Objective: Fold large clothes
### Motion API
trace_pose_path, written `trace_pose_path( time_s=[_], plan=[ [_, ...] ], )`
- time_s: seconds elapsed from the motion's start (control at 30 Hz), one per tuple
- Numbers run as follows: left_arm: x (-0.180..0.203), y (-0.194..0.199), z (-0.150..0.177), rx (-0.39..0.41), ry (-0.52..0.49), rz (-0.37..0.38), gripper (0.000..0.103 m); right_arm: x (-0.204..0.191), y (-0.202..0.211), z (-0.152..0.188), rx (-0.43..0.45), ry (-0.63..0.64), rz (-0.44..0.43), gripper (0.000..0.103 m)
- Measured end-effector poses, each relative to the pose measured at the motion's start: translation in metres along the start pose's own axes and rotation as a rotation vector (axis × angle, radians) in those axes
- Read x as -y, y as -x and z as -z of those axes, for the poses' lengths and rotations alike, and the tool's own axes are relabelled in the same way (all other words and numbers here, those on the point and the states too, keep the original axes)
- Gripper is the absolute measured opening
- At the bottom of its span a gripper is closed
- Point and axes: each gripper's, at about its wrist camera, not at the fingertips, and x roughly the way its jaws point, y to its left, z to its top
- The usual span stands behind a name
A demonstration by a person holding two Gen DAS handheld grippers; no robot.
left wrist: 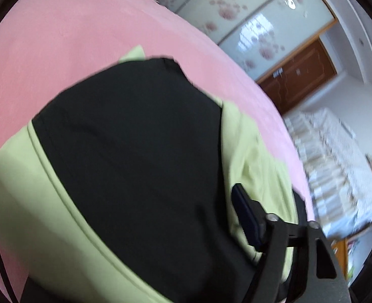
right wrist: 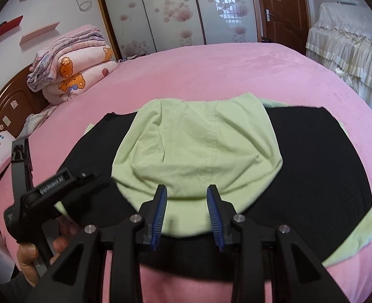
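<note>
Pink bedsheet point(right wrist: 236, 75) pretty much fills the scene, and the garment point(right wrist: 198, 146) is spread flat on it in the near middle of the bed. It's a black and light green piece: a wide black panel running left to right, with a light green part folded over the top of it in the centre, plus bits of green poking out at the near right and far edges.

The right gripper point(right wrist: 187, 207) sits at the near edge of the garment, its two blue-padded fingers point(right wrist: 160, 209) spread apart with nothing between them. The near hem of the green folded part lies right in the gap, just past the tips.

The left gripper point(right wrist: 47, 189) shows up on the near left in the right wrist view, held in a hand point(right wrist: 30, 257), off to the left of the garment. From its own camera the picture is tilted and blurry, with only one dark blue pad point(left wrist: 246, 217) clearly visible and green cloth beside it, so I can't tell whether it's open or pinching anything.

Far left there's a stack of folded quilts point(right wrist: 72, 68) by the wooden headboard point(right wrist: 9, 101).
</note>
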Motion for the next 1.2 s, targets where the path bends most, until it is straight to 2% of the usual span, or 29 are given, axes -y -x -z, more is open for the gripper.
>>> trace_pose_path(
  time_s=[0.03,0.07,0.1,0.13,0.2,0.27,0.4,0.5,0.57,0.63,0.7,0.77,0.9,0.97,1.03,1.1,1.13,1.2],
  plan=[
    [0.003,-0.001,-0.005,0.012,0.009,0.001,0.056,-0.001,-0.004,-0.005,0.003,0.009,0.008,0.033],
    [0.007,0.000,-0.007,0.027,0.006,-0.003,0.046,-0.003,-0.010,-0.012,0.009,0.019,0.017,0.033],
    [0.013,0.000,-0.008,0.041,-0.014,-0.023,0.031,-0.004,-0.015,-0.017,0.012,0.030,0.029,0.032],
    [0.025,0.002,-0.008,0.062,-0.067,-0.074,0.023,-0.007,-0.022,-0.024,0.020,0.046,0.051,0.032],
    [0.039,0.007,-0.008,0.092,-0.146,-0.130,0.013,-0.011,-0.033,-0.033,0.030,0.071,0.072,0.026],
    [0.053,0.013,-0.007,0.119,-0.201,-0.161,0.010,-0.015,-0.049,-0.036,-0.003,0.089,0.067,0.011],
    [0.087,0.023,-0.002,0.153,-0.332,-0.180,0.008,-0.015,-0.096,-0.016,-0.209,0.096,0.021,0.006],
    [0.126,0.029,0.007,0.195,-0.469,-0.186,0.008,-0.008,-0.095,-0.005,-0.201,0.067,-0.012,0.007],
    [0.149,0.035,0.012,0.211,-0.542,-0.175,0.007,0.005,-0.091,-0.006,-0.209,-0.004,-0.077,0.006],
    [0.177,0.035,0.018,0.218,-0.607,-0.144,0.007,0.023,-0.084,-0.006,-0.217,-0.082,-0.154,0.006],
    [0.202,0.036,0.028,0.220,-0.660,-0.112,0.007,0.038,-0.071,-0.006,-0.210,-0.134,-0.195,0.006],
    [0.232,0.035,0.043,0.213,-0.724,-0.062,0.007,0.058,-0.049,-0.005,-0.169,-0.170,-0.177,0.006],
    [0.290,0.016,0.089,0.148,-0.882,0.029,0.007,0.119,0.010,0.000,-0.071,-0.266,0.021,0.006],
    [0.311,-0.001,0.120,0.077,-0.972,0.049,0.008,0.164,0.042,0.006,-0.030,-0.356,0.146,0.006],
    [0.321,-0.032,0.157,-0.050,-1.037,0.070,0.008,0.198,0.066,0.014,-0.005,-0.435,0.220,0.006],
    [0.319,-0.063,0.187,-0.172,-1.072,0.061,0.010,0.230,0.087,0.024,0.019,-0.505,0.265,0.006],
    [0.317,-0.078,0.203,-0.229,-1.098,0.033,0.011,0.242,0.093,0.029,0.023,-0.524,0.279,0.007],
    [0.309,-0.096,0.221,-0.293,-1.115,-0.010,0.014,0.257,0.097,0.037,0.007,-0.544,0.303,0.006]
  ],
)
